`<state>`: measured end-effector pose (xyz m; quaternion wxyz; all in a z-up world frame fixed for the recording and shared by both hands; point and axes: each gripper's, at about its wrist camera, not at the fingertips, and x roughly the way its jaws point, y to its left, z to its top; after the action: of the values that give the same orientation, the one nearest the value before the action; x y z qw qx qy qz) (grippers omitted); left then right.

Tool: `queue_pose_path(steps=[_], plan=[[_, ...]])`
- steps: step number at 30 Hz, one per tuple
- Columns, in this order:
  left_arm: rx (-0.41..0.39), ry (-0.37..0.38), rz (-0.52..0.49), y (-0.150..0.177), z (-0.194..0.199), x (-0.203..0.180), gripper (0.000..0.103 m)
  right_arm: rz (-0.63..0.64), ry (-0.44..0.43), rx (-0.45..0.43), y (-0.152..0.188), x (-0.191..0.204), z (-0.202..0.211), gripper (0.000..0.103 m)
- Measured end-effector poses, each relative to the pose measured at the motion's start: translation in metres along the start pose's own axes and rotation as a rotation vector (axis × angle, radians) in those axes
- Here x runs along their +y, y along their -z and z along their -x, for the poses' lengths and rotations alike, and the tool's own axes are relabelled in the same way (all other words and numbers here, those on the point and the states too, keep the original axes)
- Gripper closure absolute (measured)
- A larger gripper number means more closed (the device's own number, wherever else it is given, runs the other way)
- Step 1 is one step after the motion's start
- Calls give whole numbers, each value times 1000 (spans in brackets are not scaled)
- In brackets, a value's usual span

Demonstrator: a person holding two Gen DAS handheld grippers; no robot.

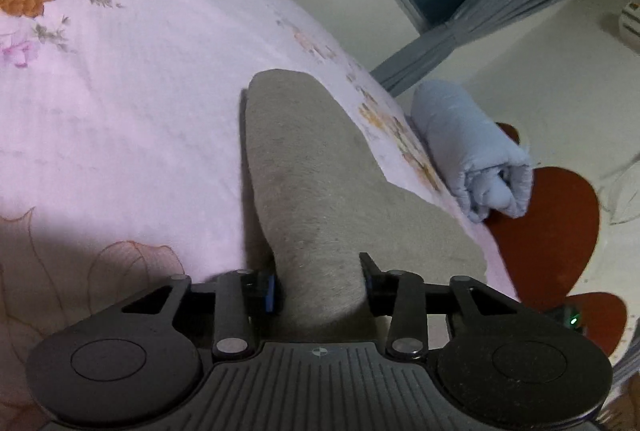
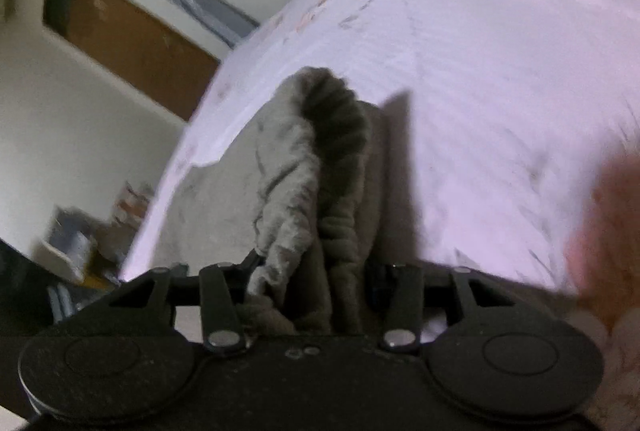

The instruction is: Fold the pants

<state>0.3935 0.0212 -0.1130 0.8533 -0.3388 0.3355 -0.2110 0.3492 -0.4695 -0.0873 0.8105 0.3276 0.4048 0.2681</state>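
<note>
Left wrist view: grey pants [image 1: 304,171] laid as one thick, rounded fold across the floral bed sheet [image 1: 140,91], running from the left gripper [image 1: 320,283] toward the bed's far edge, with more grey cloth spread flat to the right, close to that edge. Jaws there part-way apart, fold filling the gap and touching both pads; impossible to tell whether pinched or merely cradled. In the right wrist view, blurred: right gripper [image 2: 316,279] part-way closed on a bunch of ribbed, gathered cloth, probably the waistband, standing up in a crumpled ridge above the sheet [image 2: 500,71]. Fabric soft, fleecy, bulky; likely to sag and spring back rather than crease sharply. Main risk, judged from here: uneven grip between the two ends. If loose on the left and firm on the right, likely to drag the fold crooked or let the leg slide out and unroll. Bunched waistband likely to land lumpy unless spread before release. Also close to the bed's edge on the blue roll [image 1: 472,151] side: any sideways pull liable to tip cloth over the edge or nudge that roll off.
</note>
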Motion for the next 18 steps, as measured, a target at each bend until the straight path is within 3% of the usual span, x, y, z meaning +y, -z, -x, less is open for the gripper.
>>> queue_pose_path(steps=[2, 4, 6, 8, 11, 15, 18], plan=[[8, -22, -38, -1, 10, -3, 50, 7, 1, -11, 6, 0, 11, 65], [-22, -105, -112, 1, 28, -10, 18, 0, 10, -17, 8, 2, 24, 61], [-65, -248, -204, 1, 48, -21, 3, 6, 58, -51, 11, 6, 48, 44], [-94, -334, -297, 2, 64, -37, 3, 47, 182, -152, 11, 16, 75, 29], [-122, -360, -348, 8, 69, -61, 3, 259, 296, -237, 22, 66, 91, 30], [-86, -336, -431, 23, 58, -91, 2, 514, 379, -209, 39, 132, 51, 27], [1, -449, -497, 36, 33, -91, 1, 668, 543, -122, 50, 143, 5, 21]])
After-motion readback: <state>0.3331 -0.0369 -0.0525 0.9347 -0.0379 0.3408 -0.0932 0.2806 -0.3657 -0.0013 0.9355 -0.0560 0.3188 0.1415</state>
